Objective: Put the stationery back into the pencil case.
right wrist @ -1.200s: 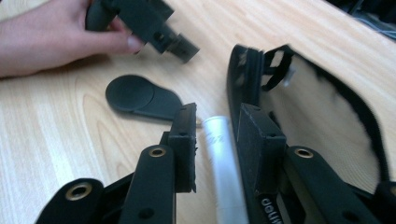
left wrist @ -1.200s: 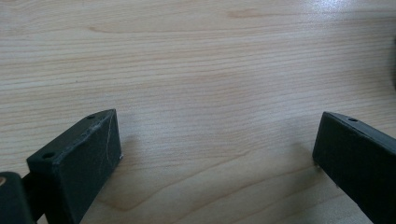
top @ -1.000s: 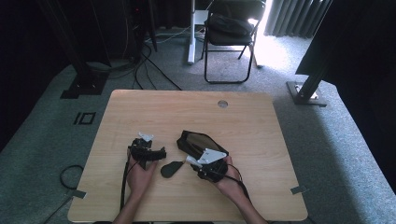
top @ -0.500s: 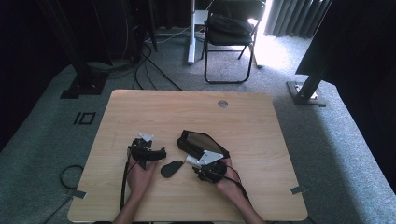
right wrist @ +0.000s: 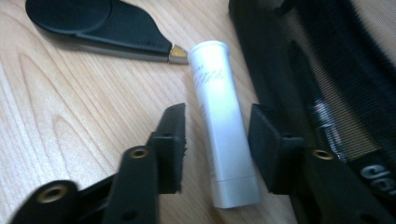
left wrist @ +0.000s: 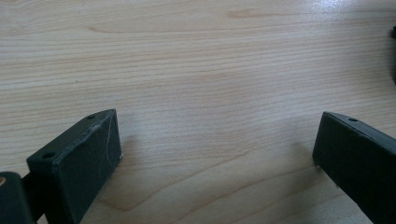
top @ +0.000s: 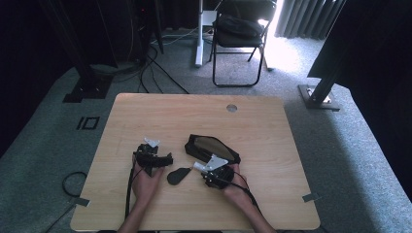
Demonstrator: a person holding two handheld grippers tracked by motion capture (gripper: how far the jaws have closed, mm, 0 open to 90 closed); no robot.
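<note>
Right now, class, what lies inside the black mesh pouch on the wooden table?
Through the black mesh pouch a thin pen-like item shows; the rest is hidden by fabric.

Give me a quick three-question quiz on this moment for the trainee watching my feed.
1. True or false: the right tongs have clamped the white tube.
2. What lies between the jaws of the left tongs? A) a pen B) bare table C) the pouch
3. Which dark thing lies beside the tube, opposite the flat black case?

Key: 1. False: jaws straddle it, with gaps. 2. B. 3. The black mesh pouch.
</note>
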